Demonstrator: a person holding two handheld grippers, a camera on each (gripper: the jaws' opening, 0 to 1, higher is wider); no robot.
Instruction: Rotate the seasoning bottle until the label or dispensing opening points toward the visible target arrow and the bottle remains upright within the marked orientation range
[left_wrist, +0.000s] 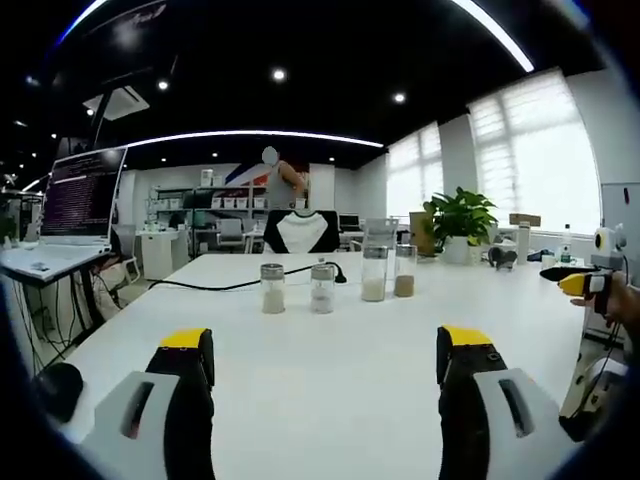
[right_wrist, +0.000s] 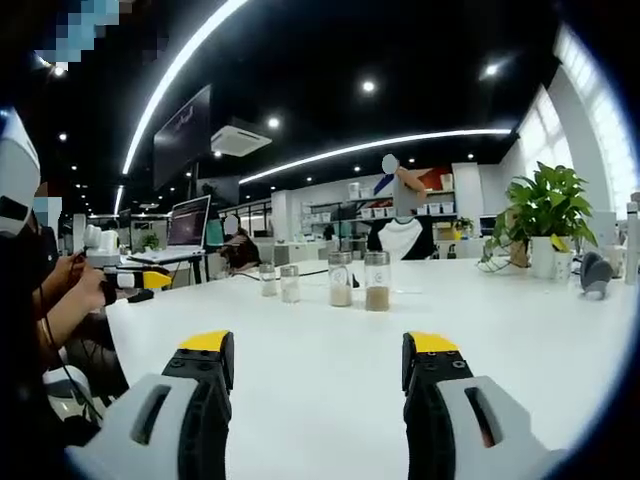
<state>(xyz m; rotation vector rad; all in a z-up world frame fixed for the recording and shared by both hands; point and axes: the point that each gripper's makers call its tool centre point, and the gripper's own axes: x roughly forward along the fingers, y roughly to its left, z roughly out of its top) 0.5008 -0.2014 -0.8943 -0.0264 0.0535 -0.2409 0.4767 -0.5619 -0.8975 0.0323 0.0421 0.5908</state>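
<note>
Right now, four bottles stand in a row on the white worktop (left_wrist: 340, 370), far ahead of both grippers. In the left gripper view, two short bottles are on the left: one with pale powder (left_wrist: 273, 289) and one with white powder (left_wrist: 322, 288). Next come a tall bottle (left_wrist: 375, 273) and a brown-powder bottle (left_wrist: 405, 271). All four stand upright and a little apart. A black cable (left_wrist: 215, 284) lies on the worktop behind the short ones.

The left gripper (left_wrist: 325, 370) has its jaws wide apart and holds nothing. The right gripper (right_wrist: 318, 368) also has its jaws wide apart and holds nothing.

A laptop (left_wrist: 75, 205) sits on a stand to the left. A green plant (left_wrist: 460, 222) stands in a pot near the windows. In the right gripper view, a hand (right_wrist: 85, 290) at the left holds the other gripper.
</note>
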